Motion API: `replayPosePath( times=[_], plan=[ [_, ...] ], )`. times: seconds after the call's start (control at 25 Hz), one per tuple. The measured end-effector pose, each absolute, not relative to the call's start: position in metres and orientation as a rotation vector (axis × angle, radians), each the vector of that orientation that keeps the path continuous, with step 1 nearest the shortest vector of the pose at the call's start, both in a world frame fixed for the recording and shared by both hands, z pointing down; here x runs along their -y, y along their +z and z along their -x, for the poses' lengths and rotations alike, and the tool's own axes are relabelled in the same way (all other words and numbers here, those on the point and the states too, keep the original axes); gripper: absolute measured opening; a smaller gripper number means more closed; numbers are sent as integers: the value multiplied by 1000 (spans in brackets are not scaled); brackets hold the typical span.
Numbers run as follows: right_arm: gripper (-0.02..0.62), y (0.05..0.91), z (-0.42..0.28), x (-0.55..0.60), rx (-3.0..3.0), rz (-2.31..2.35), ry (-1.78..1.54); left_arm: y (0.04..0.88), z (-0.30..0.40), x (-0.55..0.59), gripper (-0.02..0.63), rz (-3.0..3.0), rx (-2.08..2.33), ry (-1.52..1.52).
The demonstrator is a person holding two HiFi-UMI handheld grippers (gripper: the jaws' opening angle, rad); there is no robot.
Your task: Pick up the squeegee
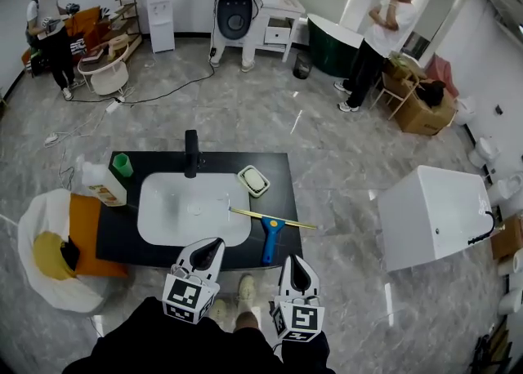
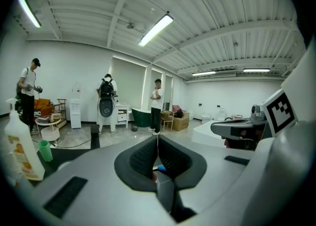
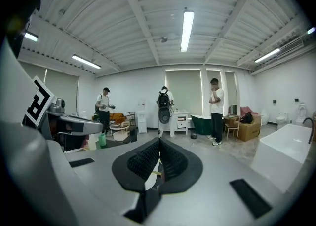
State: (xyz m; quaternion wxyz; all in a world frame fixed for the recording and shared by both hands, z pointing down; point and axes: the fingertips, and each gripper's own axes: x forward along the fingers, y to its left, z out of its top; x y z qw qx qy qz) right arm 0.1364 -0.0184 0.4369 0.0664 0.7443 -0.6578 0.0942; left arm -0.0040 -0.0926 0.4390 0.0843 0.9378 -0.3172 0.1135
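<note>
The squeegee (image 1: 270,230), with a blue handle and a long yellow-edged blade, lies on the black counter (image 1: 282,170) just right of the white basin (image 1: 189,211). Its handle points toward the front edge. My left gripper (image 1: 215,244) hovers over the counter's front edge, left of the handle, with its pads together and nothing between them. My right gripper (image 1: 295,260) hangs just off the front right corner, below the handle end, also shut and empty. In the left gripper view the pads (image 2: 148,153) meet at the left gripper (image 2: 158,138) tips. The right gripper (image 3: 159,142) looks the same in its own view.
A black faucet (image 1: 191,153), a soap dish (image 1: 253,180), a green cup (image 1: 122,165) and a white bottle (image 1: 102,184) stand on the counter. A white and orange seat (image 1: 49,254) is at the left, a white tub (image 1: 433,217) at the right. Three people stand far back.
</note>
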Motion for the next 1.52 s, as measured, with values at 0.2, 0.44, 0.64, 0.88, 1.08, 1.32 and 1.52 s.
replayPosePath(
  times=[0.2, 0.44, 0.64, 0.88, 1.08, 1.32, 1.52],
  plan=[
    [15, 466, -158, 49, 2020, -2169, 384, 461, -9, 111, 25, -2727, 1011, 406],
    [15, 507, -182, 84, 2029, -2084, 496, 495, -30, 142, 25, -2644, 1058, 464],
    [15, 544, -190, 106, 2023, -2043, 588, 526, -43, 163, 25, -2609, 1055, 524],
    [15, 593, -204, 123, 1980, -2017, 678, 571, -50, 175, 25, -2547, 1039, 598],
    [15, 625, -200, 132, 1961, -1974, 777, 596, -52, 183, 25, -2513, 1028, 648],
    [31, 654, -196, 137, 1921, -1948, 886, 616, -55, 189, 25, -2493, 1002, 676],
    [147, 680, -200, 138, 1866, -1929, 961, 626, -55, 192, 25, -2468, 1003, 691]
  ],
)
